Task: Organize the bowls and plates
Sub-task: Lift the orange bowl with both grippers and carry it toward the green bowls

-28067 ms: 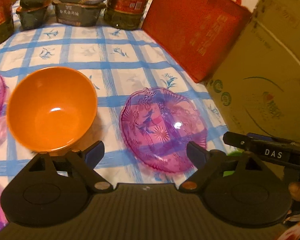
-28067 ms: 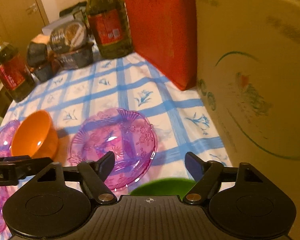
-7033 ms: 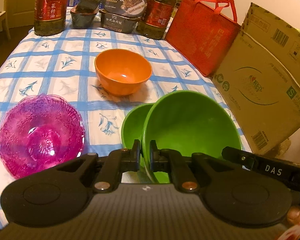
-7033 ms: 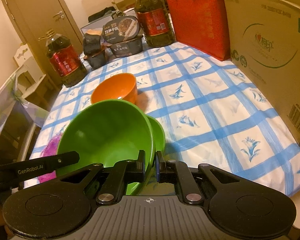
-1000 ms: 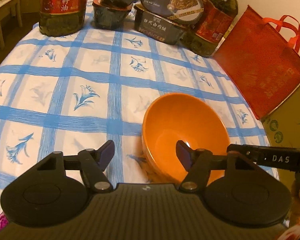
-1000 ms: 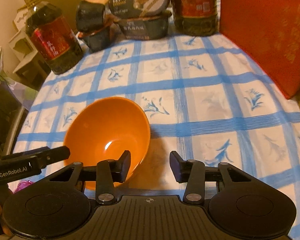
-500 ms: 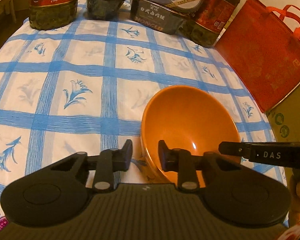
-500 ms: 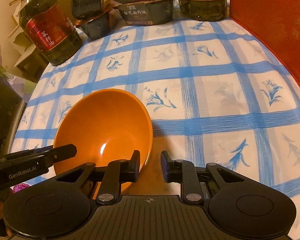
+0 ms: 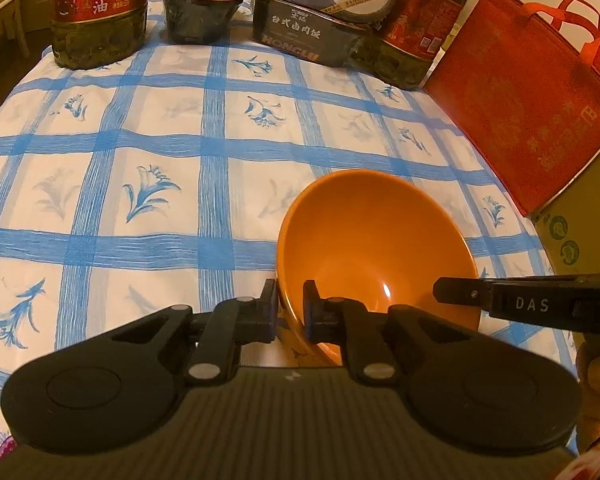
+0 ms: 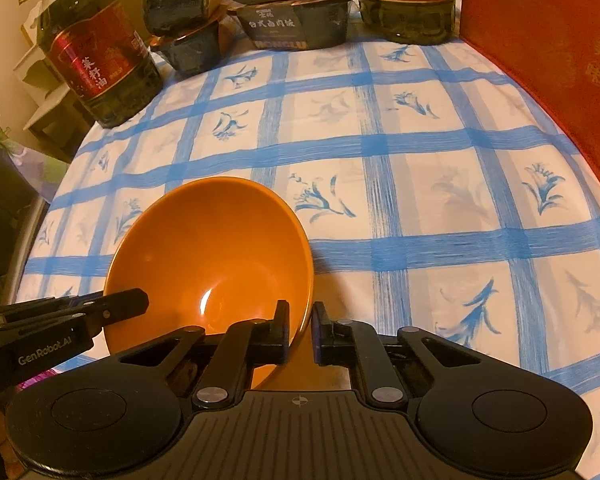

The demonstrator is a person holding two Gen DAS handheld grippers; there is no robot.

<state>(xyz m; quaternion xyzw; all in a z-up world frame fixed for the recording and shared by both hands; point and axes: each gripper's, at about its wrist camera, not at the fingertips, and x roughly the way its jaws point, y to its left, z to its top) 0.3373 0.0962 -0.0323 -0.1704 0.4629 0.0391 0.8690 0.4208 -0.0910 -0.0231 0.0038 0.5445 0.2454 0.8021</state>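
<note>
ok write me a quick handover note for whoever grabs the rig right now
Left tool: shut on the near left rim of the orange bowl.
Right tool: shut on the same bowl's near right rim, opposite side.
The bowl sits on the blue-checked tablecloth, tilted, mouth turned away from the tools; whether it is off the cloth I cannot tell.
Done: two-sided grip on the orange bowl.
Left: probably lift it and nest it with the other bowls, which are out of view. A sliver of pink plate shows at the lower left edge.
</note>
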